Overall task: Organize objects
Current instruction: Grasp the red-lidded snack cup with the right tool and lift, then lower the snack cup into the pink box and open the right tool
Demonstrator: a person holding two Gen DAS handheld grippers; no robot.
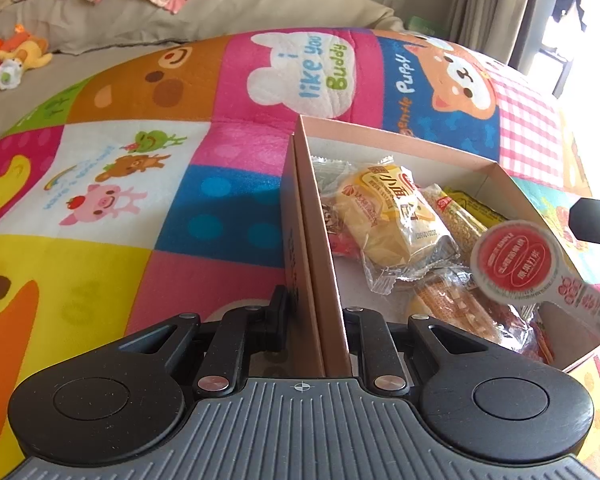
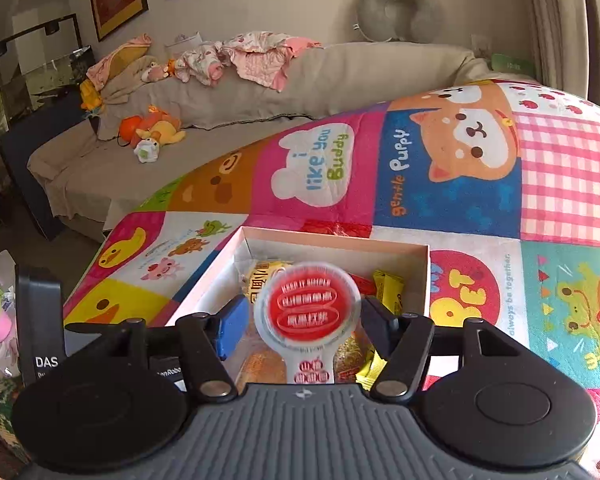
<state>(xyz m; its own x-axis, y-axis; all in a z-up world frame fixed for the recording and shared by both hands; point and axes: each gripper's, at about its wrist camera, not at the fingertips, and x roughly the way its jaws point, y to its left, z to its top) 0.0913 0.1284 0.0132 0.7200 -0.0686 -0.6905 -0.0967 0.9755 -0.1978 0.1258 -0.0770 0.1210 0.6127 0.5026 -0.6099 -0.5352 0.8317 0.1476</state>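
A shallow pink cardboard box (image 1: pixel 400 136) lies on the colourful patchwork mat and holds several wrapped snacks, among them a yellow bread pack (image 1: pixel 388 216). My left gripper (image 1: pixel 314 320) is shut on the box's near left wall. A lollipop-shaped snack with a round red label (image 1: pixel 516 262) hangs over the box, blurred. In the right wrist view it (image 2: pixel 308 306) sits between the spread fingers of my right gripper (image 2: pixel 304 328), which is open above the box (image 2: pixel 332 240).
The patchwork mat (image 1: pixel 140 184) spreads around the box. A beige sofa (image 2: pixel 228 96) with clothes and plush toys stands behind. A dark device (image 2: pixel 40 320) and clutter lie at the left in the right wrist view.
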